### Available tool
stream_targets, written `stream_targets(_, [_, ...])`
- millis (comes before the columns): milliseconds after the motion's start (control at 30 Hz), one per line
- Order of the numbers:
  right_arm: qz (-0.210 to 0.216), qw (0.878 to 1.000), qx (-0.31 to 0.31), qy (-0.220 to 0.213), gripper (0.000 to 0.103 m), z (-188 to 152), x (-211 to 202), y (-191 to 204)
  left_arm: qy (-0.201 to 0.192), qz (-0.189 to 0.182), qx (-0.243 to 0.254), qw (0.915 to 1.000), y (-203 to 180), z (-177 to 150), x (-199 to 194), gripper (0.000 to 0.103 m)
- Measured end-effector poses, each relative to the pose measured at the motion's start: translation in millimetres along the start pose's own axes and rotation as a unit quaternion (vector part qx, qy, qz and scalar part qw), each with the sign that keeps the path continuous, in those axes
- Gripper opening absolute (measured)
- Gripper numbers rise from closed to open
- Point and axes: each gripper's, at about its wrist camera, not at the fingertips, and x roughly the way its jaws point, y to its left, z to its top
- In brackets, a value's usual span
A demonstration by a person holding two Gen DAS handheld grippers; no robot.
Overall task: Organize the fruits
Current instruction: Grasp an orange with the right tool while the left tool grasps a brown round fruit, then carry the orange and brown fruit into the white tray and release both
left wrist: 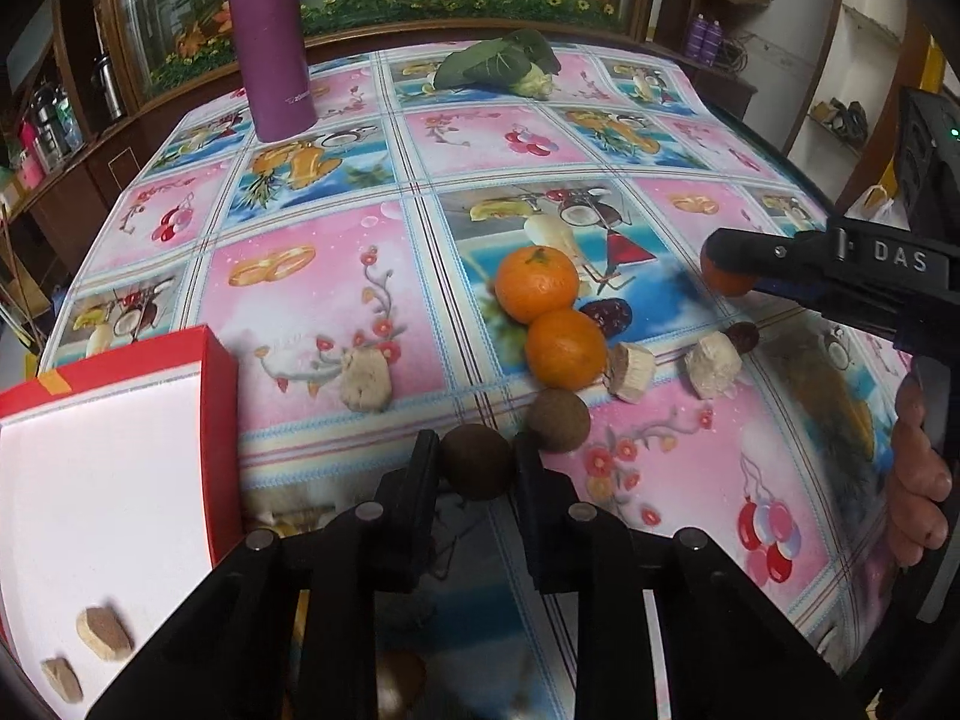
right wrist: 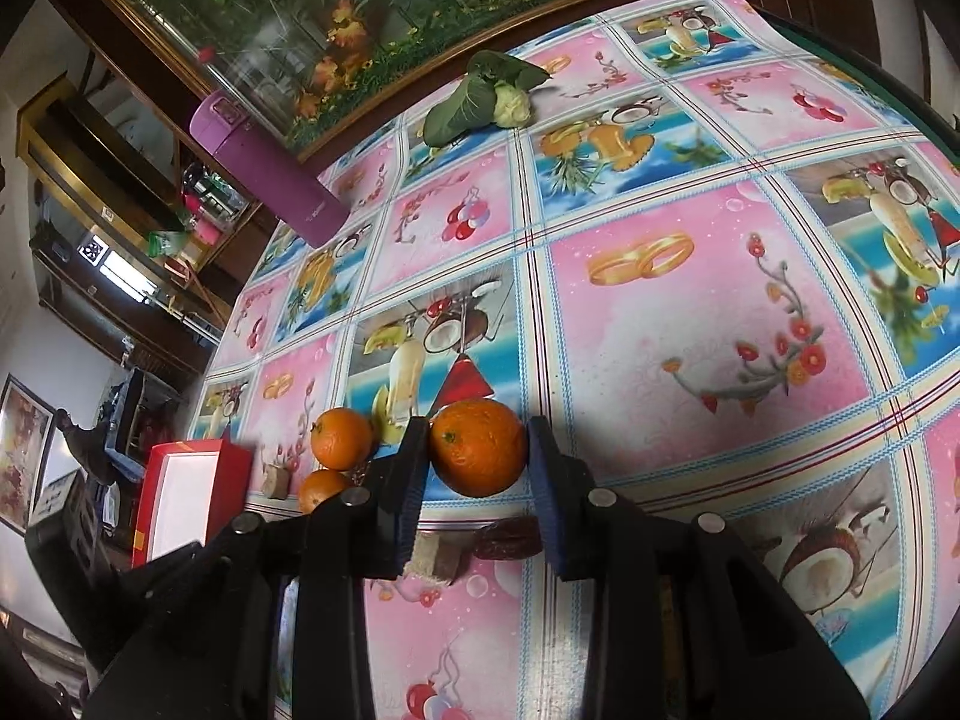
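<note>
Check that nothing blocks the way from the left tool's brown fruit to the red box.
Nothing visible does. The brown fruit sits between the left tool fingers, and the red box lies just to its left with only bare tablecloth between them.

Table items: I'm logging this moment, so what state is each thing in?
Left hand-held gripper: shut on brown round fruit.
Right hand-held gripper: shut on orange, lifted.
Two oranges: on table, touching.
Red box: open.
Purple bottle: upright, closed.
</note>
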Motion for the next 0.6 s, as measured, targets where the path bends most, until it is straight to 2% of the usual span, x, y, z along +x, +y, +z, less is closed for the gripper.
stream_targets(167, [-0.006, 1.000, -0.014, -0.017, 0.035, -2, -3, 5, -0.005, -0.013, -0.024, 0.9996, 1, -13, -17, 0.024])
stream_targets(300, [-0.002, 0.999, -0.038, -0.034, 0.035, -6, -6, 16, -0.034, -0.021, -0.042, 0.9983, 9, -23, -49, 0.024])
stream_targets(533, [0.010, 0.993, -0.100, -0.064, 0.035, -26, -10, 54, -0.092, 0.015, -0.083, 0.9922, 48, -42, -104, 0.024])
stream_targets(600, [0.031, 0.991, -0.110, -0.065, 0.035, -34, -11, 70, -0.099, 0.032, -0.099, 0.9897, 63, -51, -112, 0.024])
